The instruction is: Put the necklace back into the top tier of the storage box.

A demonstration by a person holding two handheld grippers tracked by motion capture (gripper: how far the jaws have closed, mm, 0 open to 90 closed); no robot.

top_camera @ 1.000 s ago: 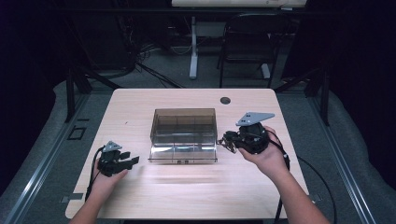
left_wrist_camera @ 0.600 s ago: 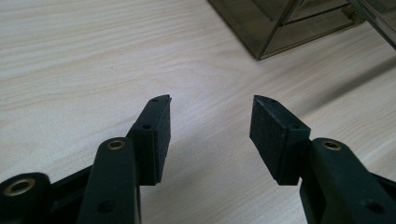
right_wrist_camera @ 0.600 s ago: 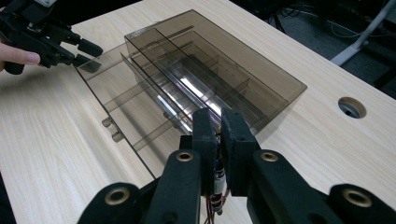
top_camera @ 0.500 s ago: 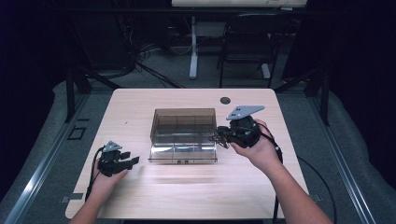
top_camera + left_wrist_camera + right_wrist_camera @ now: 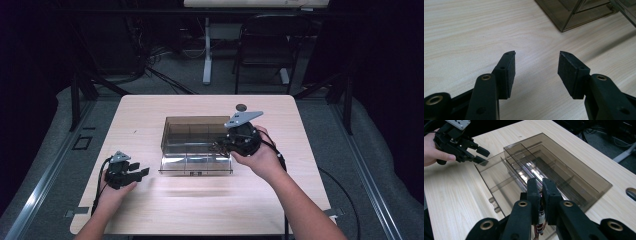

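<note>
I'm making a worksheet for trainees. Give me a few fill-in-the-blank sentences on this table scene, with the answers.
1. The right gripper hangs over the tinted plastic ___.
2. The left gripper's jaws stand ___ over bare wood.
3. The right gripper's jaws are ___.
4. The organizer box sits on a ___ table.

Missing words: box; open; shut; wooden
</note>
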